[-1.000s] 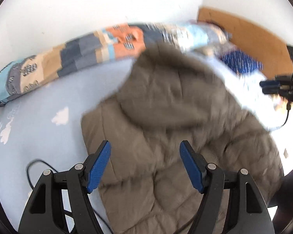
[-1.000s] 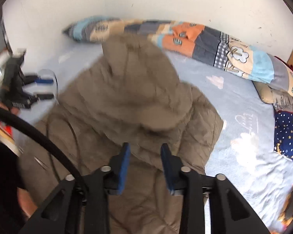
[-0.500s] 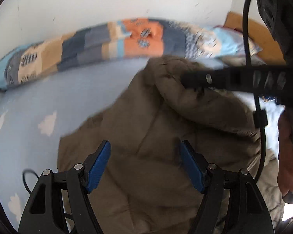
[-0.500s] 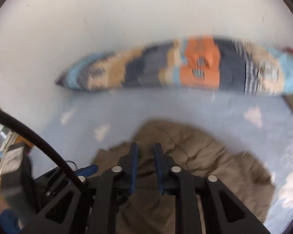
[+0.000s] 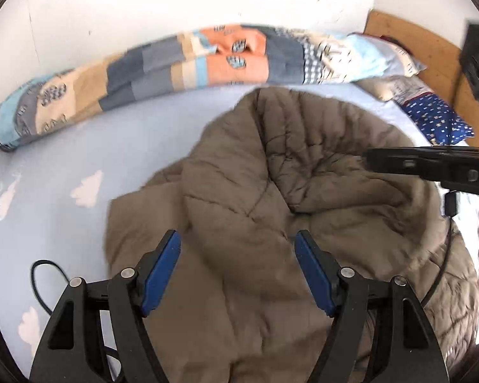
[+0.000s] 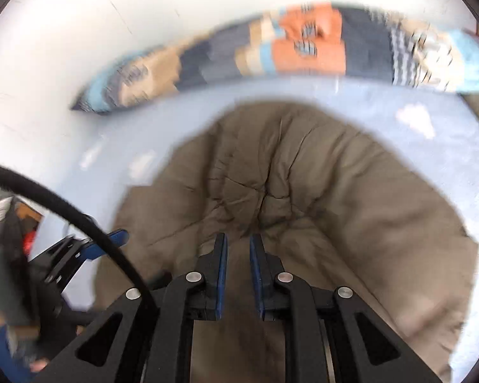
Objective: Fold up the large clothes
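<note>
A brown quilted hooded jacket (image 5: 255, 191) lies bunched on the bed. My left gripper (image 5: 236, 249) hovers open over its lower half, with the blue pads apart and no fabric pinched. My right gripper (image 6: 238, 242) is shut on a gathered fold of the jacket (image 6: 335, 191), and wrinkles converge at its pads. In the left wrist view the right gripper (image 5: 372, 161) reaches in from the right edge, its tip in the puckered fabric. One blue pad of the left gripper (image 6: 111, 239) shows at the lower left of the right wrist view.
A long patchwork bolster (image 5: 175, 60) lies along the white wall. Under the jacket is a light blue sheet (image 5: 64, 175) with cloud shapes. A wooden headboard (image 5: 415, 35) and a navy starred pillow (image 5: 437, 118) are at the right. A black cable (image 5: 38, 274) loops at the lower left.
My right gripper has shut on the jacket and swung across it, gathering the fabric into a puckered fold. My left gripper has sunk closer to the jacket, still open.
</note>
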The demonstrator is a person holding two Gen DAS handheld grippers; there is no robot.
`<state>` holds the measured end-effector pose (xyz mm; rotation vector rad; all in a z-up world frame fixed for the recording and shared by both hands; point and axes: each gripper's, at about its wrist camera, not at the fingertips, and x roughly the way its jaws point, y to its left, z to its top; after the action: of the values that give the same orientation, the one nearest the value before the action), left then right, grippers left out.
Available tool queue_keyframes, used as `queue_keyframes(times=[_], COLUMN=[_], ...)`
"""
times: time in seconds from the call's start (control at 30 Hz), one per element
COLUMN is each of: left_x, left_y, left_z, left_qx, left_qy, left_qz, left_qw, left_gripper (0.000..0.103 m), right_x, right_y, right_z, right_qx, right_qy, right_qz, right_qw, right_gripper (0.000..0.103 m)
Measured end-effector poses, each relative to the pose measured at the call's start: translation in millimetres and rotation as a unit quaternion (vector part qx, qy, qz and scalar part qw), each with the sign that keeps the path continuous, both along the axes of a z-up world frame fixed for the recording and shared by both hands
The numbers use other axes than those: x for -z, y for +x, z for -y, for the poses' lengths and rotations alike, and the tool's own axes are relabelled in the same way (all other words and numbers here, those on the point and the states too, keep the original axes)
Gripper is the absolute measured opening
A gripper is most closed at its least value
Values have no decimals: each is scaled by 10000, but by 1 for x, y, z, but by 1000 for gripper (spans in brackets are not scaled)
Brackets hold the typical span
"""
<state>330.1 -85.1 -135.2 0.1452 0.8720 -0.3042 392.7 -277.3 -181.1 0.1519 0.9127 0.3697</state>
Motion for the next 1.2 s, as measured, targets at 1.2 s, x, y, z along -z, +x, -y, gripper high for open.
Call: queue_keyframes(times=[1.2], left_x=[-90], left_y=[-260], left_z=[-39], left_qx=[-389], left_qy=[238], left_qz=[1385], left_qw=[9893], left_gripper=[73], right_x=[-87], right_y=[-340], right_z=[55], right_qx=[-11], right_qy=[24], right_qz=[1403], right_qw=[9901], right_gripper=[30])
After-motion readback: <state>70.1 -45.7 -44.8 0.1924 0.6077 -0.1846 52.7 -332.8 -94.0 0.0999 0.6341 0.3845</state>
